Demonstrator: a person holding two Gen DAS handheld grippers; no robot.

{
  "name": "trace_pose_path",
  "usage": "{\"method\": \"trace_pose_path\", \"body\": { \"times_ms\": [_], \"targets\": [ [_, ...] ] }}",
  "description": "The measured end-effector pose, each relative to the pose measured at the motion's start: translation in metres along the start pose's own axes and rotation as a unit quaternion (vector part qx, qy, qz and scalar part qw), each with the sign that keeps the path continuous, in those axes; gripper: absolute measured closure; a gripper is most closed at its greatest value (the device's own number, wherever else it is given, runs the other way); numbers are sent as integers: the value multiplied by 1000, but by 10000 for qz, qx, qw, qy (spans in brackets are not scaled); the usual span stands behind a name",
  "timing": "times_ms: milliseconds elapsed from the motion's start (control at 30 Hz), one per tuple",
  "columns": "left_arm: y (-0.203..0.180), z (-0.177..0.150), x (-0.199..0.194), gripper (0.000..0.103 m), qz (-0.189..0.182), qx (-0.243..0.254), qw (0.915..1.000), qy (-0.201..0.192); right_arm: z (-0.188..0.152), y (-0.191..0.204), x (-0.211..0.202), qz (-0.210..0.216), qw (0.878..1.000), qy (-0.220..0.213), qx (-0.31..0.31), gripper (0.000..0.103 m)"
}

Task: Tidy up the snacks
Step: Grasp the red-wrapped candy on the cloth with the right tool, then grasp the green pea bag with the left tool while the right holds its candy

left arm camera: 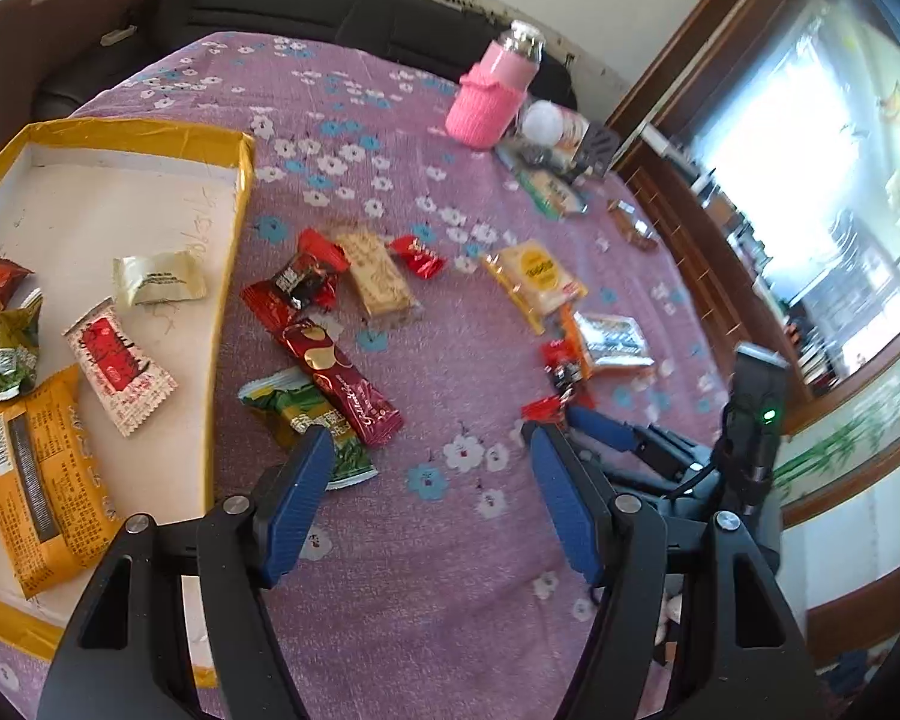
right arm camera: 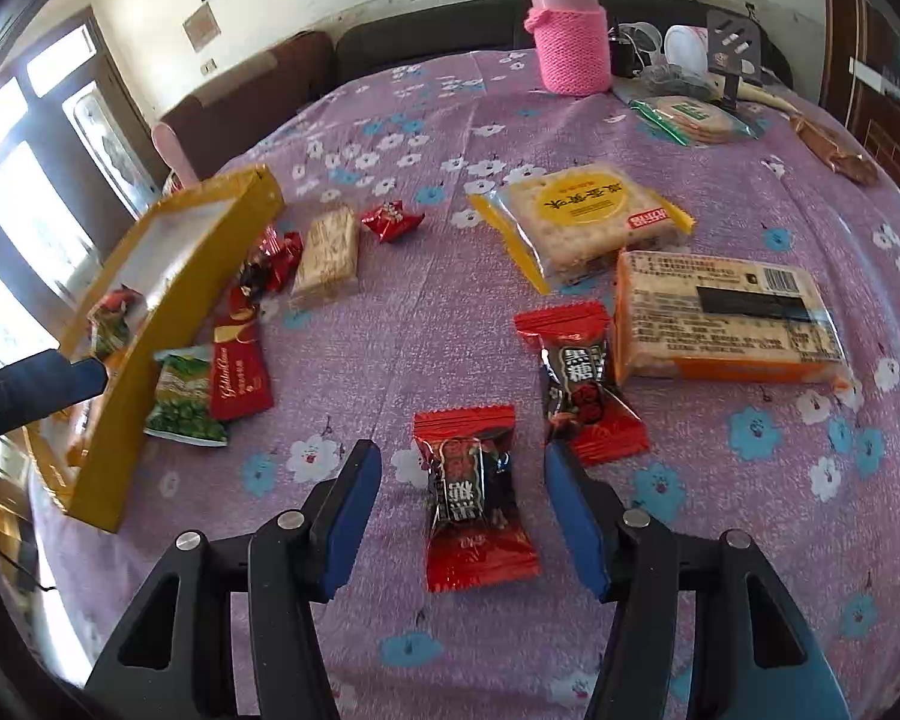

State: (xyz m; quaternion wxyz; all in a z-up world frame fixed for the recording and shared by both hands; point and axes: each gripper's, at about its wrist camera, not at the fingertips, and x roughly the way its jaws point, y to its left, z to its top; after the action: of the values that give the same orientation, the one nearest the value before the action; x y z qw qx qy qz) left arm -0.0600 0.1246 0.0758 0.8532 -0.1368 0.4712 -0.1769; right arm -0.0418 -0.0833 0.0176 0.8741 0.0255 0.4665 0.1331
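Observation:
My right gripper (right arm camera: 461, 459) is open, low over the purple flowered cloth. A red-and-black wrapped candy (right arm camera: 474, 516) lies between its blue pads, with a gap on each side. A second candy of the same kind (right arm camera: 576, 384) lies just beyond. My left gripper (left arm camera: 432, 438) is open with only cloth between its fingers. Its left fingertip hangs over a green pea pack (left arm camera: 294, 414) that lies beside a dark red bar (left arm camera: 336, 378). The yellow-rimmed box (left arm camera: 234, 240) at the left holds several snacks.
An orange cracker pack (right arm camera: 726, 318), a yellow cracker pack (right arm camera: 576, 222), a beige bar (right arm camera: 327, 258) and small red candies lie about the cloth. A pink-sleeved bottle (right arm camera: 570, 42) and clutter stand at the far edge. A dark sofa runs behind the table.

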Motion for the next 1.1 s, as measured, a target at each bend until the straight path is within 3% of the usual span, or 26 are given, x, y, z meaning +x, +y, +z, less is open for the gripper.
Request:
{"method": "trace_pose_path", "body": {
  "times_ms": [33, 67, 200, 300, 400, 467, 600, 700, 800, 967, 1100],
  "targets": [
    [-2, 1, 6, 35, 88, 52, 9999, 53, 0, 0, 1, -29, 10000, 14, -13, 68],
    [-2, 1, 9, 35, 153, 90, 9998, 83, 0, -1, 1, -73, 10000, -12, -29, 73],
    [-8, 3, 30, 35, 908, 340, 9950, 227, -1, -13, -1, 179, 9997, -89, 120, 75],
    [-10, 1, 41, 35, 1501, 534, 9869, 247, -2, -19, -2, 403, 9988, -187, 223, 75],
    [-5, 1, 58, 35, 1398, 512, 9874, 529, -1, -25, -1, 590, 9974, -211, 351, 75],
    [-11, -4, 64, 34, 1418, 767, 9854, 546, -1, -29, -2, 703, 9964, -216, 431, 75],
    [-32, -15, 55, 33, 370, 1107, 9914, 588, -2, -36, -3, 906, 9938, -215, 604, 76],
    [-37, -17, 42, 33, 648, 1288, 9892, 259, -2, -39, -3, 963, 9928, -219, 672, 76],
    [-19, -7, 39, 33, 683, 793, 9944, 147, -2, -40, -3, 974, 9927, -218, 683, 76],
    [2, 12, 62, 33, 1033, 156, 9942, 235, -2, -40, -3, 972, 9927, -219, 677, 76],
    [-4, 21, 83, 33, 1236, 189, 9918, 258, -2, -40, -2, 981, 9926, -223, 686, 76]
  ]
}}
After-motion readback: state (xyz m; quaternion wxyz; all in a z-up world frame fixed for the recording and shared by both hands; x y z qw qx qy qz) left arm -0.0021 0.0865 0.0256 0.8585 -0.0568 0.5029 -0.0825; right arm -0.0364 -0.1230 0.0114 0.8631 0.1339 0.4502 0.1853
